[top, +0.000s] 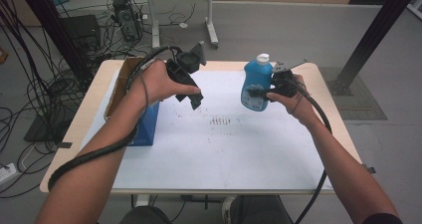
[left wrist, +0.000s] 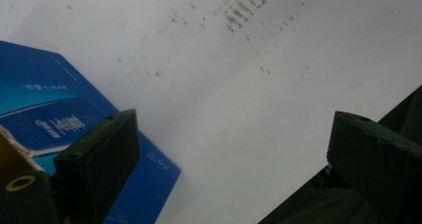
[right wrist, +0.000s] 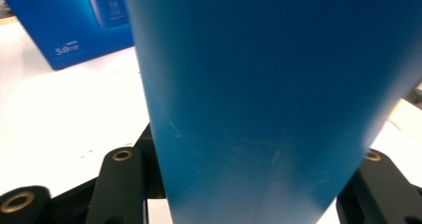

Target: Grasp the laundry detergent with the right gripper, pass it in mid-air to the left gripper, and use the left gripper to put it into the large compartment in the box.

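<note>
The work surface is a light wooden table (top: 74,129) covered by a white sheet (top: 224,144), which carries a patch of small dark specks (top: 220,120) near its centre. An open cardboard box with blue printed sides (top: 144,124) stands on the left part of the sheet. The right gripper (top: 266,91) is clamped on a blue bottle with a white cap (top: 256,82) and holds it upright in the air above the right part of the sheet; in the right gripper view the bottle body (right wrist: 268,99) sits between both jaws. The left gripper (top: 191,92) hangs above the sheet beside the box, jaws spread apart with nothing between them. Around the table lies a grey floor (top: 308,30) with loose cables (top: 30,99), a desk frame (top: 211,30) and a black post (top: 368,40).
</note>
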{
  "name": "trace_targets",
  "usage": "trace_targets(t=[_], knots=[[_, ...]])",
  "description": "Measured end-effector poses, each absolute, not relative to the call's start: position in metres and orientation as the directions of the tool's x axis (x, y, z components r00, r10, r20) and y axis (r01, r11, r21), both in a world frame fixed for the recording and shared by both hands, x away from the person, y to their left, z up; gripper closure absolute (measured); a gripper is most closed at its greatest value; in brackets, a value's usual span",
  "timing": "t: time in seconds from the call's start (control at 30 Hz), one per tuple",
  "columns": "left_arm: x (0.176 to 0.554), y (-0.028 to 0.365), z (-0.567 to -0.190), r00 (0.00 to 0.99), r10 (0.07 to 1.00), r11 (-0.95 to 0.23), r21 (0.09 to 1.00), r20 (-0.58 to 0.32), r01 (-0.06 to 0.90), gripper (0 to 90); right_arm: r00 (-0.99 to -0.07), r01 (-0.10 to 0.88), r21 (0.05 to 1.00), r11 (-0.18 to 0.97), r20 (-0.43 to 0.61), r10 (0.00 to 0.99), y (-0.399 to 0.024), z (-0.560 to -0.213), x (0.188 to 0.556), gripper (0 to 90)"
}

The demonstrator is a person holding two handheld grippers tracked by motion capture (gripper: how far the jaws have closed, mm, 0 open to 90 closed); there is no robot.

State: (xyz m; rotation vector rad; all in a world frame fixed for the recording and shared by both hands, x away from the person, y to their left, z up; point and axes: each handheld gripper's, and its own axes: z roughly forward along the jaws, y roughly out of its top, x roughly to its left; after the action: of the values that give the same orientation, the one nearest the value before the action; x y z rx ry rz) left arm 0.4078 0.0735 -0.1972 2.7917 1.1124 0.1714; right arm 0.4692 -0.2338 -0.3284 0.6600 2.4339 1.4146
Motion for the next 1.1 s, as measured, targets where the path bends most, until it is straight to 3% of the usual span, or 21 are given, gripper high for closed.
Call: trace_targets(t=[0.7, 1.1], knots=[[0.417, 0.075, -0.141, 0.868, 0.471, -0.882, 0.076, 0.158, 0.464, 6.0, -0.949, 0.187, 0.871, 0.453, 0.042, 0.311, -0.176, -0.305, 0.459, 44.2], [0.419, 0.069, -0.129, 0.914, 0.38, -0.925, 0.076, 0.143, 0.373, 6.3, -0.982, 0.119, 0.855, 0.505, 0.028, 0.184, -0.139, -0.302, 0.447, 44.2]])
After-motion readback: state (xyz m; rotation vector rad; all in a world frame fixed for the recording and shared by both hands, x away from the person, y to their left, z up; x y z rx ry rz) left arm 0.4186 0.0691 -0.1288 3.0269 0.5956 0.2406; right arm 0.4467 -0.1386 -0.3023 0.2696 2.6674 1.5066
